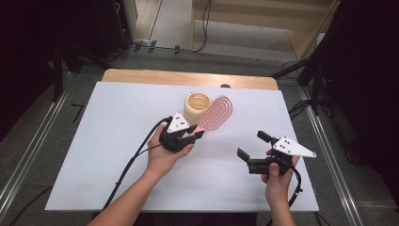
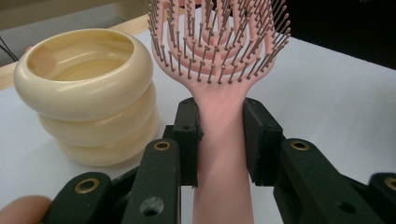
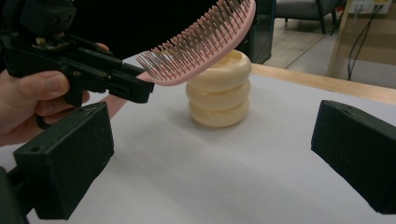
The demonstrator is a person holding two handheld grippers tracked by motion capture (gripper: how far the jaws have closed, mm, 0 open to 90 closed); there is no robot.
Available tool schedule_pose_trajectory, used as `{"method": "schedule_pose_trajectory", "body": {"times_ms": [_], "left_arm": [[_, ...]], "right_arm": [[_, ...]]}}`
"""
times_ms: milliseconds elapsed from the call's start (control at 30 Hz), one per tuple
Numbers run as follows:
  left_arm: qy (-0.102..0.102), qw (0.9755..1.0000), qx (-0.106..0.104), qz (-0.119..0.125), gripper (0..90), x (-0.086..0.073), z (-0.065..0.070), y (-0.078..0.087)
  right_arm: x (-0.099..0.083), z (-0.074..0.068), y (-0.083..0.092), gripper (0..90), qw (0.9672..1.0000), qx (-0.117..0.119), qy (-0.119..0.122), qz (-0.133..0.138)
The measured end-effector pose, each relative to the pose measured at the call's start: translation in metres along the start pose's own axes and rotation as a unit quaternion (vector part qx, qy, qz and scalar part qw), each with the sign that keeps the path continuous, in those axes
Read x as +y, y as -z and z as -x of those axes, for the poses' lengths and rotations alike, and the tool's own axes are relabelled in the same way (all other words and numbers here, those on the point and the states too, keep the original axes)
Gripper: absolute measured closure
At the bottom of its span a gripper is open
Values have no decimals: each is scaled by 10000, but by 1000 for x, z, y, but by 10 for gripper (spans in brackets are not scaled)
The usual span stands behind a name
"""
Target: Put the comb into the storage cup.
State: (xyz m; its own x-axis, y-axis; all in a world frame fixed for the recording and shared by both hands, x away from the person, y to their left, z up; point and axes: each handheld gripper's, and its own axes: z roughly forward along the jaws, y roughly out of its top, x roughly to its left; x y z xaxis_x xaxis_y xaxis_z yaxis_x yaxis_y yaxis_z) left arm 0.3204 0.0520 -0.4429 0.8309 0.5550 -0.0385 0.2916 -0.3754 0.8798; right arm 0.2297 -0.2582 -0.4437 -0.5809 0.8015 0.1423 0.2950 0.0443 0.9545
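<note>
we hold the pink hairbrush (image 2: 219, 116) by its handle in the left gripper (image 1: 190, 136), whose jaws are clamped on both sides of the handle just below the bristle head. the brush is lifted off the white table (image 1: 117, 141) and its head hangs beside the cream holder (image 1: 197, 106), close to the rim, with the bristles turned down in the right gripper view. the right gripper (image 1: 253, 148) is held wide with nothing between its jaws, well apart from the brush, low over the table on the right side.

the step in hand seems to be to bring the brush to the holder. to do it well, we should keep the grip firm on the handle, because the head is long and can swing. we should turn the brush more upright before we lower it, so it goes into the opening and does not push the holder over. the free gripper can steady the holder if needed.

we count one hairbrush, one holder made of three stacked rings, and two grippers.
</note>
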Motion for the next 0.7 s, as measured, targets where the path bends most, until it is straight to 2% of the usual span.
{"method": "schedule_pose_trajectory", "body": {"times_ms": [300, 533, 700], "left_arm": [[60, 9999, 26, 140, 704, -6, 0, 11], [56, 9997, 22, 244, 704, -10, 4, 17], [48, 9995, 38, 312, 703, -14, 7, 19]], "right_arm": [[19, -10, -17, 0, 9998, 190, 8, 57], [26, -11, -29, 0, 9987, 353, -368, 94], [31, -16, -38, 0, 9983, 400, -422, 92]]}}
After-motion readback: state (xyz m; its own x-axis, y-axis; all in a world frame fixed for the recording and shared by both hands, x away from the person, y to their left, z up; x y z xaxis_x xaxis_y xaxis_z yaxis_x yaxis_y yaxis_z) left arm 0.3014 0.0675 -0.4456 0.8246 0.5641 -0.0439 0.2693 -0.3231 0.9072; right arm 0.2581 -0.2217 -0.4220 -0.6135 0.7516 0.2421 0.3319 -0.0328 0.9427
